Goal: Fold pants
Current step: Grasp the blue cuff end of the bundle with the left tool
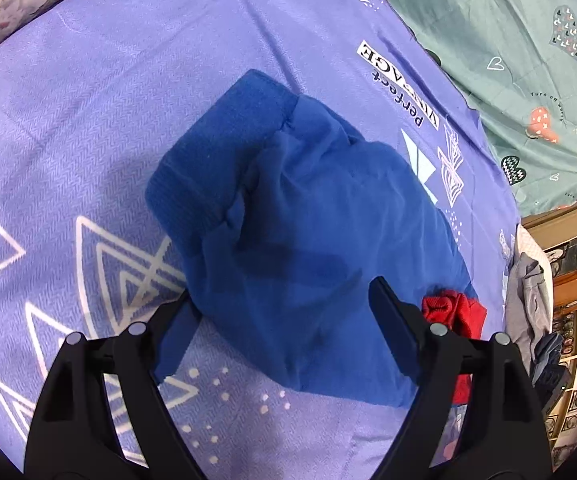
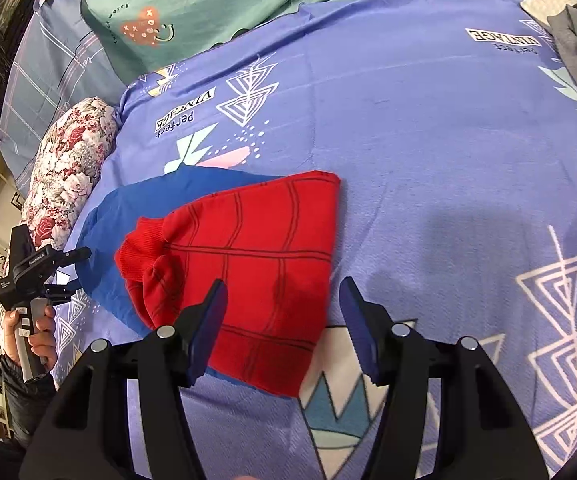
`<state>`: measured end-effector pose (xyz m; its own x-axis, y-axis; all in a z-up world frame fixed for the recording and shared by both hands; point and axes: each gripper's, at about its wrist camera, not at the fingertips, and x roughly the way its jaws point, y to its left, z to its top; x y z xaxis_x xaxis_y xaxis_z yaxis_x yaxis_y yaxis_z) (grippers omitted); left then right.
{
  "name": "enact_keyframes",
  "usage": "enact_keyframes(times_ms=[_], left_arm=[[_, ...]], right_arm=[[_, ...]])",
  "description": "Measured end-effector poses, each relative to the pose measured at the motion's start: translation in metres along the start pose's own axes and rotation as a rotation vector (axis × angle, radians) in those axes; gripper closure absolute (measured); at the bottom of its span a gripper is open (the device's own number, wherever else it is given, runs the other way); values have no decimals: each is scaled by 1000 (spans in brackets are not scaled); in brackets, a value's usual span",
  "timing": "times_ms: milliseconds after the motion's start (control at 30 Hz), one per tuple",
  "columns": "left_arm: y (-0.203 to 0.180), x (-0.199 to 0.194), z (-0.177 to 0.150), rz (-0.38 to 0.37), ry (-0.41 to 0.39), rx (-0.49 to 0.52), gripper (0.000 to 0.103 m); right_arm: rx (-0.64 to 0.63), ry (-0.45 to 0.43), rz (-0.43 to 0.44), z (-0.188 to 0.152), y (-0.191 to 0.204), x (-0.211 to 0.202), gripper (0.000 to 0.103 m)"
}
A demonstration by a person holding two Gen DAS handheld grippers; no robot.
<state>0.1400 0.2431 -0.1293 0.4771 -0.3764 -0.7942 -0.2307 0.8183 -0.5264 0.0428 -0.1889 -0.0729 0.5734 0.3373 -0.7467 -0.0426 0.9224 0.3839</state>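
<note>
Pants (image 2: 248,280) lying folded compact on the bedspread (image 2: 428,140); left gripper (image 1: 284,320) and right gripper (image 2: 284,328) hovering, jaws apart, little remaining.

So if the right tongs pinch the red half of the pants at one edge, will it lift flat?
Probably not. The red pants look like soft knit, bunched at the cuff, so they would likely droop. Lying on the blue half, they may drag it along.

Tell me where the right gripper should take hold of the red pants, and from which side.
Probably the free corner at the far right of the red pants, approached from the bare sheet on the right. That edge lies flat and thin, with nothing beside it, whereas the bunched ribbed cuff overlaps the blue pants. The right gripper is open above them.
</note>
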Motion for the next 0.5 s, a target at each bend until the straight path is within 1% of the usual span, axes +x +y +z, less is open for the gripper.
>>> enact_keyframes(times_ms=[33,67,100,133,167,267,333,400,500], left_arm=[[-1,1,2,1,-7,5,23],[-1,2,4,15,-14,14,33],[-3,3,5,52,-23,30,38],[-3,3,7,71,-24,34,47],[-4,4,8,92,-26,36,62],[-3,4,10,92,-18,43,72],[-7,3,10,88,-23,66,80],[-9,1,10,95,-26,75,81],[-12,-3,11,86,-37,76,87]], right_arm=[[-3,4,2,0,3,3,44],[-6,6,5,1,4,5,44],[-9,8,7,1,6,6,44],[-11,7,7,1,7,6,44],[-15,7,8,1,8,7,44],[-20,5,3,1,10,7,44],[-15,4,1,1,9,7,44],[-4,5,3,0,6,7,44],[5,0,3,-2,3,5,44]])
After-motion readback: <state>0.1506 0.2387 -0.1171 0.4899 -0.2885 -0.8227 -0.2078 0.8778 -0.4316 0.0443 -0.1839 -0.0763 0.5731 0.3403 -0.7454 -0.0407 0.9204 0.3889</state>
